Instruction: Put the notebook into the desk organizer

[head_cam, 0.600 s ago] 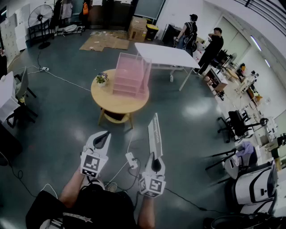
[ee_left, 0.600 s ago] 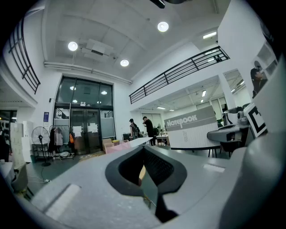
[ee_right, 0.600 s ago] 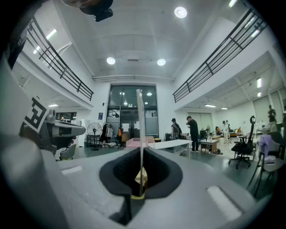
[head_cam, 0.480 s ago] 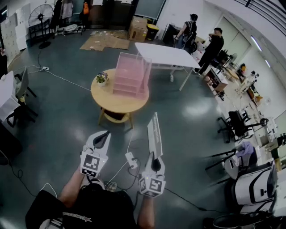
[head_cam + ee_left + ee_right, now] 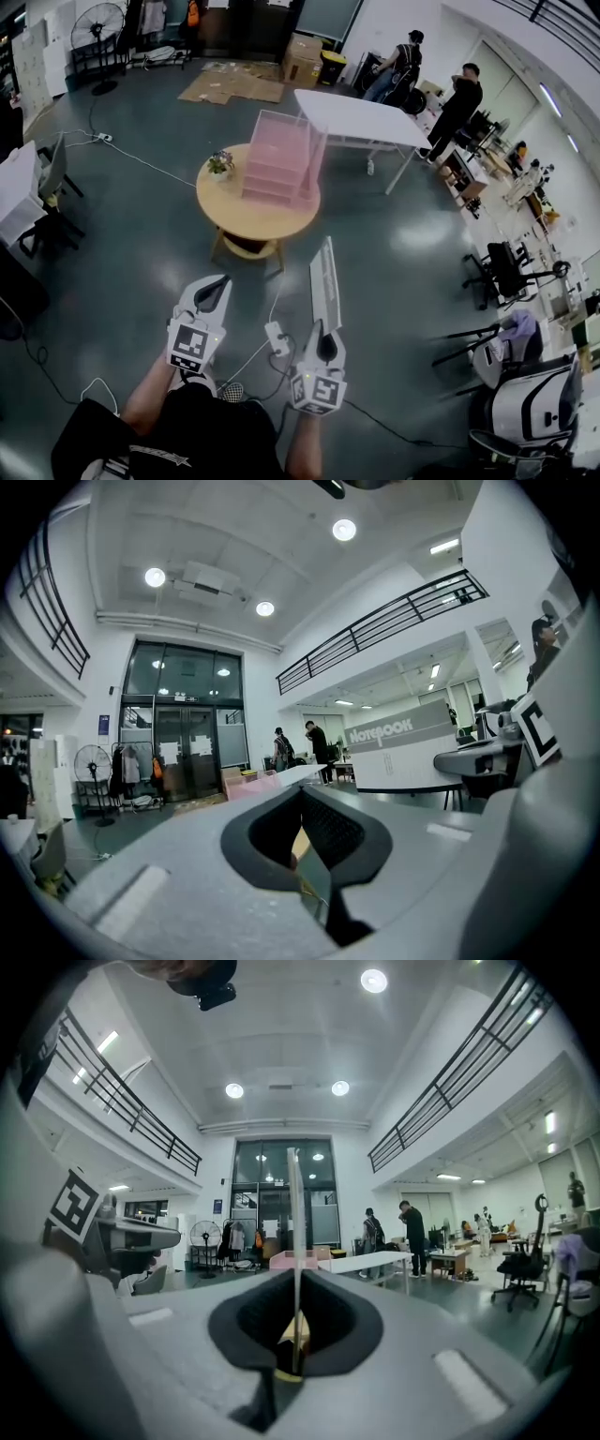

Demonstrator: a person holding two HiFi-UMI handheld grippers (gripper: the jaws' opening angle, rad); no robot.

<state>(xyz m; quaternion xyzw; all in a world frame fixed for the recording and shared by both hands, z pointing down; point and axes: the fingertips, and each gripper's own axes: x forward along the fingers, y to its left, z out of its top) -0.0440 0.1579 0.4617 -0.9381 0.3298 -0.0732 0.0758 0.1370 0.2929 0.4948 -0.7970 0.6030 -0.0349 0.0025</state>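
My right gripper (image 5: 322, 330) is shut on the lower edge of a thin white notebook (image 5: 324, 279), which stands on edge and points toward the table ahead. In the right gripper view the notebook (image 5: 295, 1206) rises as a narrow upright strip out of the right gripper (image 5: 296, 1273). My left gripper (image 5: 217, 284) is beside it on the left, shut with nothing in it; in its own view the left gripper (image 5: 300, 790) has its tips together. The pink clear desk organizer (image 5: 281, 157) stands on a round wooden table (image 5: 246, 217), well ahead of both grippers.
A small potted plant (image 5: 220, 164) sits on the round table's left side. A white rectangular table (image 5: 361, 116) stands behind it, with two people (image 5: 457, 101) beyond. A power strip and cables (image 5: 277, 337) lie on the floor between the grippers. Office chairs (image 5: 502, 270) are at the right.
The head view has shifted slightly, so the round table and organizer sit a little further right and lower. Both grippers and the notebook keep the same pose.
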